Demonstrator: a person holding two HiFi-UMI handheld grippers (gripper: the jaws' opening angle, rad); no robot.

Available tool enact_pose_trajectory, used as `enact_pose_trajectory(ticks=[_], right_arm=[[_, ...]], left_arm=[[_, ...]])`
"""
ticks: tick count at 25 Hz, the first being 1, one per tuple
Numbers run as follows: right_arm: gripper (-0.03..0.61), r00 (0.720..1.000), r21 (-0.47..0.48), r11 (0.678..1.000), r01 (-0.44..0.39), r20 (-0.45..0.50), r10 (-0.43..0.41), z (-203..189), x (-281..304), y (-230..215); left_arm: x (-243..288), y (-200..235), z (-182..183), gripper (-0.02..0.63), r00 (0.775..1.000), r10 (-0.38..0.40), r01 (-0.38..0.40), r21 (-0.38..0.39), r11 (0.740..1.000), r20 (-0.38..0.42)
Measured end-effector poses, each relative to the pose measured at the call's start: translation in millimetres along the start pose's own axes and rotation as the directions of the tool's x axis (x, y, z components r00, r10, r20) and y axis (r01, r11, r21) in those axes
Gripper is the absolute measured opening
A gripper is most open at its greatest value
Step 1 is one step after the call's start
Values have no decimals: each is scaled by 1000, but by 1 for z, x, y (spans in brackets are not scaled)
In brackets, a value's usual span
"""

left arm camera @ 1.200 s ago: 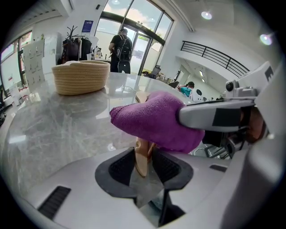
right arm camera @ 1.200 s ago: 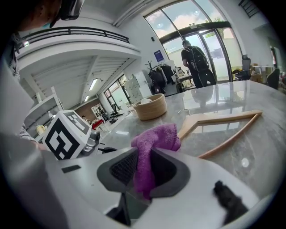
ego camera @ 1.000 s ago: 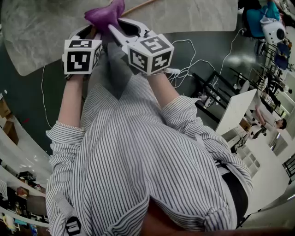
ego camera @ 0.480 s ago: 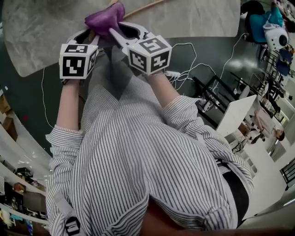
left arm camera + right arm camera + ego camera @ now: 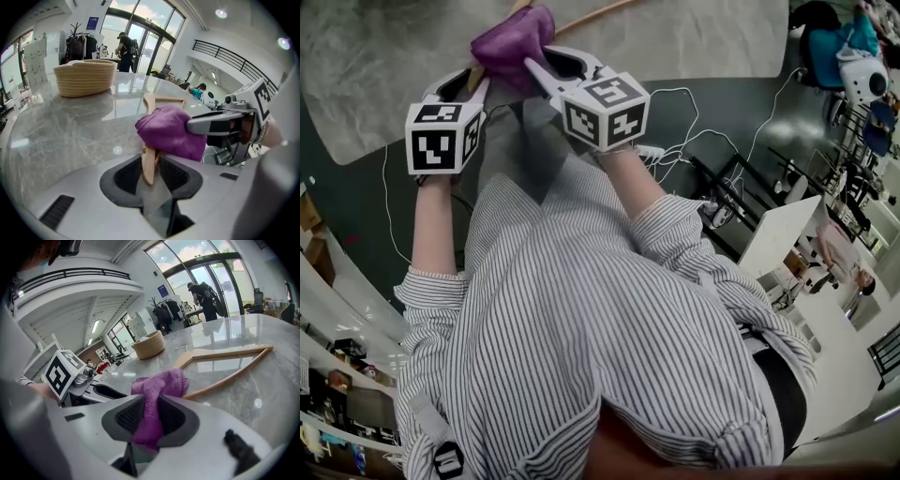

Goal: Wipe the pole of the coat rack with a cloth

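Observation:
A pale wooden coat-rack frame (image 5: 225, 376) lies on the marble table (image 5: 694, 37). My left gripper (image 5: 151, 171) is shut on one end of its bar (image 5: 148, 161), which stands upright between the jaws. A purple cloth (image 5: 171, 131) is bunched around that bar just beyond the left jaws. My right gripper (image 5: 149, 420) is shut on the cloth (image 5: 157, 390), a fold of it hanging down between the jaws. In the head view both grippers reach side by side over the table edge, the left gripper (image 5: 473, 80) beside the right gripper (image 5: 530, 64), with the cloth (image 5: 511, 42) at their tips.
A woven basket (image 5: 85, 77) stands further back on the table, also the basket (image 5: 149, 345) beyond the frame. White cables (image 5: 675, 122) lie on the dark floor to the right, next to a white desk (image 5: 778, 225). A person (image 5: 125, 47) stands by the glass doors.
In the head view the two marker cubes have drawn apart: the left one now sits further left and lower. The cloth stays on the wood between the jaw tips.

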State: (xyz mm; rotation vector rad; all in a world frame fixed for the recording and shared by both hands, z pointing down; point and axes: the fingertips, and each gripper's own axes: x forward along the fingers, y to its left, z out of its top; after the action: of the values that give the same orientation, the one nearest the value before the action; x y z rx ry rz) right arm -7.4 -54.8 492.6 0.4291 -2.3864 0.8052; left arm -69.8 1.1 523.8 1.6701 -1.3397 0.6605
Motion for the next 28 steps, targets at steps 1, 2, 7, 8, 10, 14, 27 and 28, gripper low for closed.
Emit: enact_pose_trajectory(ticks=[1,2,7,8,10,14,27,28], right_arm=[[92,1000,1,1000,1,1,-1,1,-1,-3],[92,1000,3,1000,3,3,-3,3,-2,-6],[92,1000,13,1000,11,9,-11,7,-6,-25],[92,1000,15,1000,13,10,-13,9,-7,-28],[92,1000,18,1000,18,14,-18,11,-9,-35],[92,999,20,999,30,18,-30,15,-13,-51],[92,995,34,996,86,42,-87,29,-30,-96],[92,995,38,995,91,46,-92,30,-32,-100]], left_arm=[[0,0,0,129,1000,2,-2,-4,1000,-6],[0,0,1,129,1000,4,-4,-6,1000,-10],[4,0,1,130,1000,17,-17,-10,1000,-12],[4,0,1,130,1000,21,-21,-12,1000,-14],[4,0,1,131,999,27,-28,-16,999,-18],[7,0,2,132,999,36,-36,-26,999,-25],[8,2,2,135,996,70,-73,-52,996,-52],[8,1,3,135,996,73,-75,-53,996,-54]])
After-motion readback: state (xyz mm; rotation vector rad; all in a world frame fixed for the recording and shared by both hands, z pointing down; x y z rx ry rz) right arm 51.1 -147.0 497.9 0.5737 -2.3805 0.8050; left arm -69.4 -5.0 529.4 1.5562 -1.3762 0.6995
